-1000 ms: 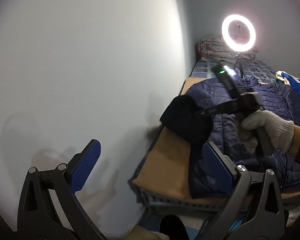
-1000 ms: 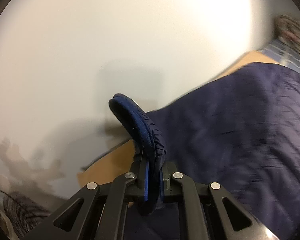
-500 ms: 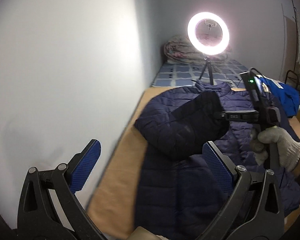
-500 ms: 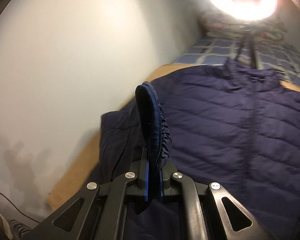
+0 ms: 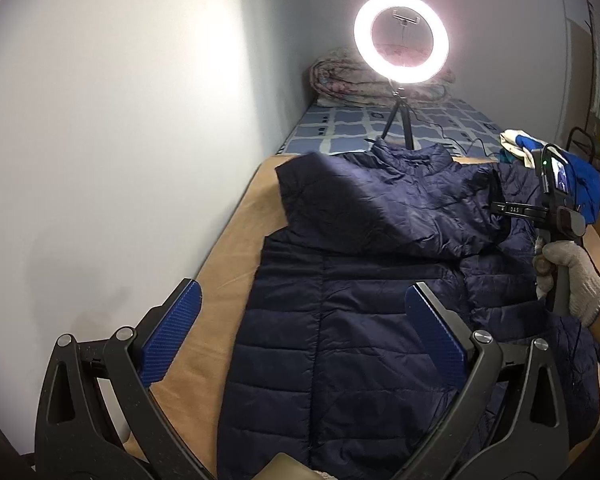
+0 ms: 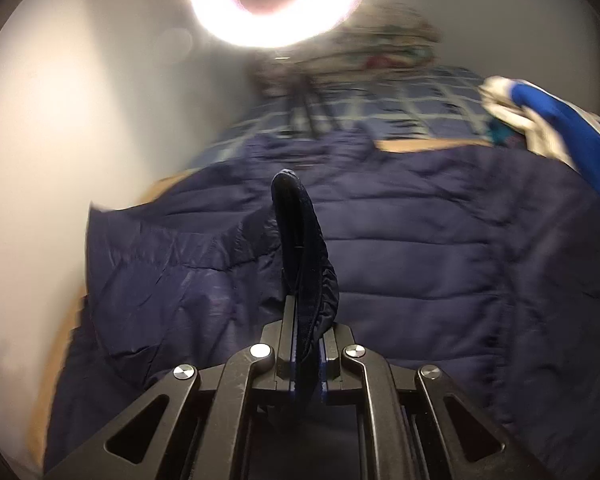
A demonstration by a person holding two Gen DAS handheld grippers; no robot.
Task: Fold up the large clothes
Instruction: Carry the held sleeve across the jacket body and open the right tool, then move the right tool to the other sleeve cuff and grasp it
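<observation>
The right gripper (image 6: 306, 344) has its fingers (image 6: 288, 332) pressed together on the elastic cuff (image 6: 300, 240) of a navy quilted puffer jacket (image 6: 420, 248); the cuff stands up out of the pinch as a dark gathered ridge. From the left wrist view the same gripper (image 5: 500, 208) sits over the jacket's right half, held by a hand in a white knit glove (image 5: 572, 280), and the sleeve (image 5: 380, 208) it grips is drawn across the chest of the jacket (image 5: 340, 340), lying on top of the body panel from the wall-side shoulder toward the glove.

The left gripper (image 5: 300, 336) is spread wide with nothing between its blue ribbed fingers (image 5: 172, 336); it hangs above the lower part of the jacket, one finger over the tan sheet and the other over the quilting.

The jacket lies flat, front up, on a tan sheet (image 5: 228, 264) covering the bed, its collar pointing away from the camera. Beyond the collar stands a lit ring light (image 5: 401, 38) on a small tripod, on a blue checked bedspread (image 5: 340, 128). Behind the ring light a rolled quilt (image 5: 340, 80) rests against the far wall. To the right of the jacket's collar lies a heap of blue and white clothing (image 5: 580, 176). A pale wall (image 5: 120, 140) runs along the jacket's left side
</observation>
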